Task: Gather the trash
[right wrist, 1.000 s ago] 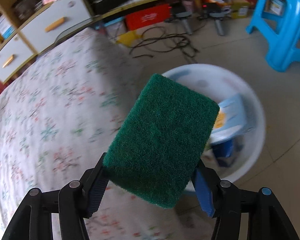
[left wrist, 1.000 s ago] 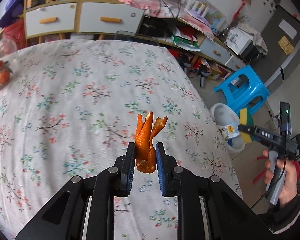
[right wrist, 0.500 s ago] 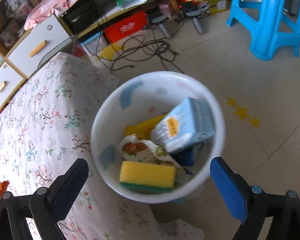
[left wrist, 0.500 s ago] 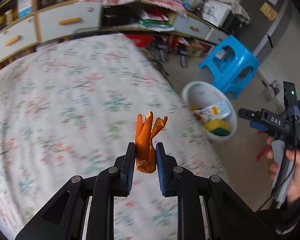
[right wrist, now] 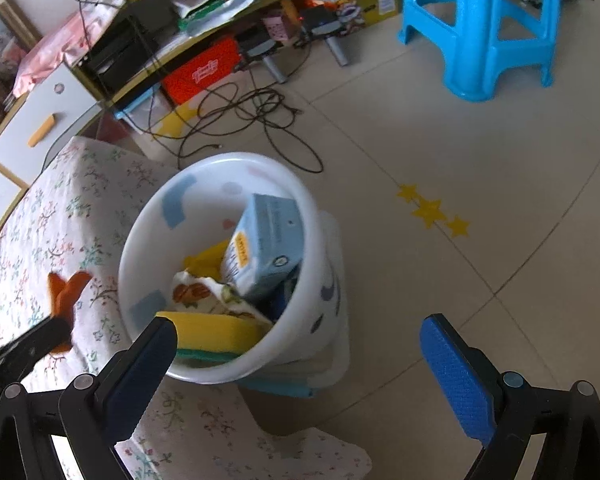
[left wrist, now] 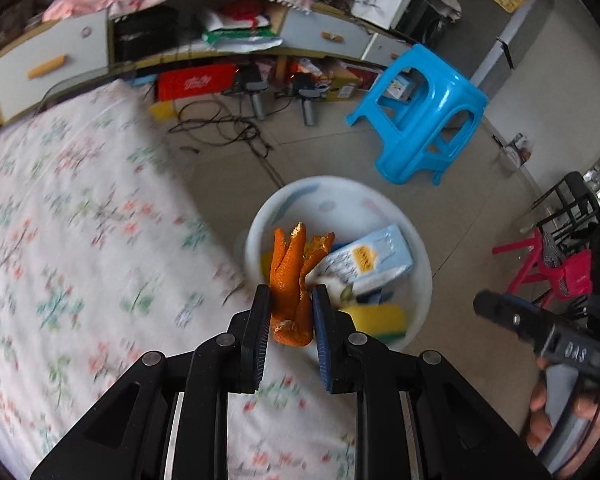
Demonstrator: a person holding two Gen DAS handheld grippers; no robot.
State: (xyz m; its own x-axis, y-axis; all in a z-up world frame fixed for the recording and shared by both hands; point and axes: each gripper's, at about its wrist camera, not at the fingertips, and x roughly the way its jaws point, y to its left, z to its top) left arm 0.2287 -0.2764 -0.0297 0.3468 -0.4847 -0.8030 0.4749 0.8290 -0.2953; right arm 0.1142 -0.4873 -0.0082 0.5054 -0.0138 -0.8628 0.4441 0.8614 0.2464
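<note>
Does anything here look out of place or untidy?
Mostly the floor: black cables lie tangled and loose behind the white bin. In the bin, a blue carton stands tilted above the rim. Nothing looks spilled.

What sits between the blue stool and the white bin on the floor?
Bare tile between blue stool and white bin, apart from yellow star stickers off to the side; right wrist view shows it.

Floral-clothed counter [left wrist: 80,240] motion-blurred in left wrist view, print smeared; its near and left portions run off frame. Orange peel [left wrist: 292,280]: lower end sits between the left tongs [left wrist: 288,312], base partly hidden by the pads. In the white bin [right wrist: 228,272], the yellow sponge [right wrist: 212,332] is partly covered by the right tongs' [right wrist: 300,344] left finger [right wrist: 140,364]; carton [right wrist: 268,240] print too small to read.
</note>
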